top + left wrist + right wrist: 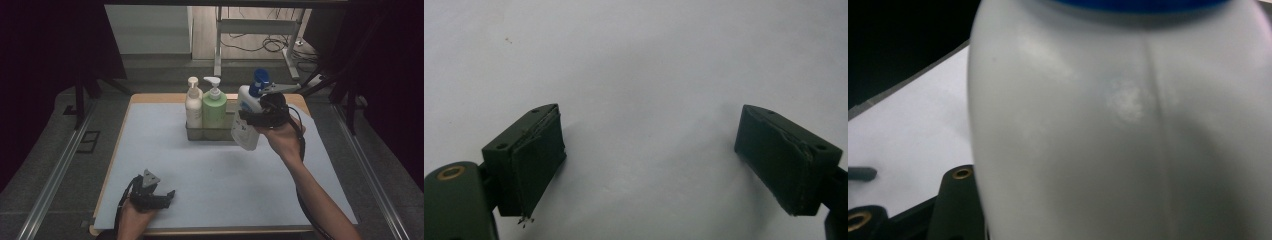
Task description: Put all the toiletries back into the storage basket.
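High view: the right gripper (250, 119) clamps the white bottle with blue pump (247, 120), tilted, lifted beside the rack (195, 132) at centre-far counter. Left gripper view: the left gripper (649, 165) jaws stand wide apart, empty, over white sheet (634, 60).

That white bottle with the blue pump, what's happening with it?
A person's right gripper is clamped on the white bottle with the blue pump, holding it tilted in the air beside the clear bin. Two more pump bottles, a cream one and a green one, stand upright in that bin. The left gripper rests near the front of the table, jaws open and holding nothing.
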`<state>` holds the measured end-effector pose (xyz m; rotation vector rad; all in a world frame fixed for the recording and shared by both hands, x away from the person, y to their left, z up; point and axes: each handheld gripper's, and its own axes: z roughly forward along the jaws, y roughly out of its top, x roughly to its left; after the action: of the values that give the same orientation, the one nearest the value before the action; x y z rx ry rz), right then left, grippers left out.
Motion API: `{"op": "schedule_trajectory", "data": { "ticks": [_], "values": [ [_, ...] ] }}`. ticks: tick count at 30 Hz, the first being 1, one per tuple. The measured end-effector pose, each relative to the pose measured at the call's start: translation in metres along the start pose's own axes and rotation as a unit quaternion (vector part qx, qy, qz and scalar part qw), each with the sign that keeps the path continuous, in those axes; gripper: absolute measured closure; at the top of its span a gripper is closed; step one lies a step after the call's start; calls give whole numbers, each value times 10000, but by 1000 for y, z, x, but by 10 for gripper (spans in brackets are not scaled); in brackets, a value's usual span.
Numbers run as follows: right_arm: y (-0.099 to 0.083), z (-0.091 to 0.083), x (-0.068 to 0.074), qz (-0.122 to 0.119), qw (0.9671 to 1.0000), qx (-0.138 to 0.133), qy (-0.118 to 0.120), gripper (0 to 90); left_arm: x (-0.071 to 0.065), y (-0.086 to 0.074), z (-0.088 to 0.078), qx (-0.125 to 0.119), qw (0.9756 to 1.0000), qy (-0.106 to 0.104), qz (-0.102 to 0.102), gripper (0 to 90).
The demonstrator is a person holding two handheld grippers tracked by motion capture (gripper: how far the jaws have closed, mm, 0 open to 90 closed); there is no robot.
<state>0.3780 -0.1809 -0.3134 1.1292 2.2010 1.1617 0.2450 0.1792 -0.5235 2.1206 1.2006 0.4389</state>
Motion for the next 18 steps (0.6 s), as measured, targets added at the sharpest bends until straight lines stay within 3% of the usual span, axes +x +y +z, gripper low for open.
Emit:
{"op": "schedule_trajectory", "data": {
  "ticks": [18],
  "values": [
    [21,32,-11,231,9989,-174,-368,403,0,0,0,3,10000,-1,0,123]
  ]
}}
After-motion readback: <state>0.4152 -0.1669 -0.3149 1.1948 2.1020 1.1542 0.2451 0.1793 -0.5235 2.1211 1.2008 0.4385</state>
